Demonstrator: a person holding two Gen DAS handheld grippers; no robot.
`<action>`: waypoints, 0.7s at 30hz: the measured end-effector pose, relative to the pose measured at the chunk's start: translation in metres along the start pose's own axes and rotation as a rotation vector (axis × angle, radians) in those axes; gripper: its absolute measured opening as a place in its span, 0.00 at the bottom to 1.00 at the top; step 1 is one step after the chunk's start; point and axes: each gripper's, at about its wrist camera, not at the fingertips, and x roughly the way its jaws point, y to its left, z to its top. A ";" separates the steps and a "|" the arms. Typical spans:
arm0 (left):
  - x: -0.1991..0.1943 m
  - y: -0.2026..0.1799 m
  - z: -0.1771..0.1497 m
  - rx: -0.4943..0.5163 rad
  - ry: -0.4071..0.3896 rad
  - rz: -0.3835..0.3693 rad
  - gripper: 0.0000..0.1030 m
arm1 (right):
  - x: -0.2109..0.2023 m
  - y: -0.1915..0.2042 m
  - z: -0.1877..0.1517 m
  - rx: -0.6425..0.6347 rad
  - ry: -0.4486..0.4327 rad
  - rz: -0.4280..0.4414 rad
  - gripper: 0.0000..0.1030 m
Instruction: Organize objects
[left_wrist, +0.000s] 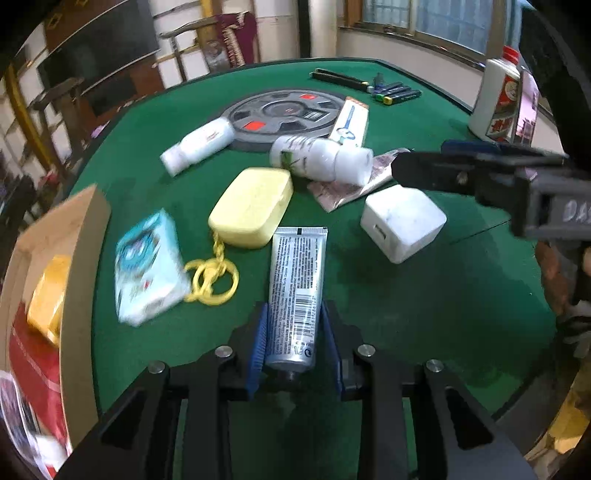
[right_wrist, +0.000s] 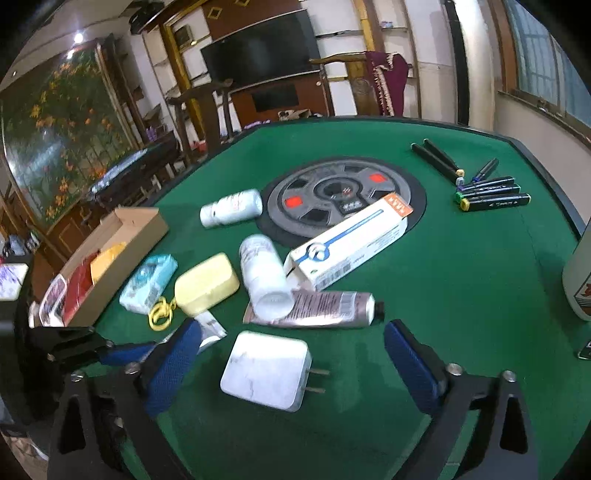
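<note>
The left gripper is clenched on a silver tube lying near the table edge; soft and light, it looks best pinched near its stiffer cap end. The right gripper stands released around the white charger, untouched.

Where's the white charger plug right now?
The white charger plug lies on the green table between the right gripper's open jaws, just below the copper tube.

Left gripper jaws clamped; right gripper jaws spread wide.
</note>
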 end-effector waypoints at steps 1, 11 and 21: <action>-0.002 0.002 -0.004 -0.015 0.002 -0.002 0.27 | 0.004 0.002 -0.002 -0.008 0.019 -0.001 0.88; -0.012 0.016 -0.022 -0.116 -0.006 0.048 0.28 | 0.014 0.006 -0.009 -0.001 0.067 0.017 0.70; -0.010 0.013 -0.020 -0.132 -0.016 0.064 0.28 | 0.024 0.022 -0.014 -0.050 0.132 0.011 0.80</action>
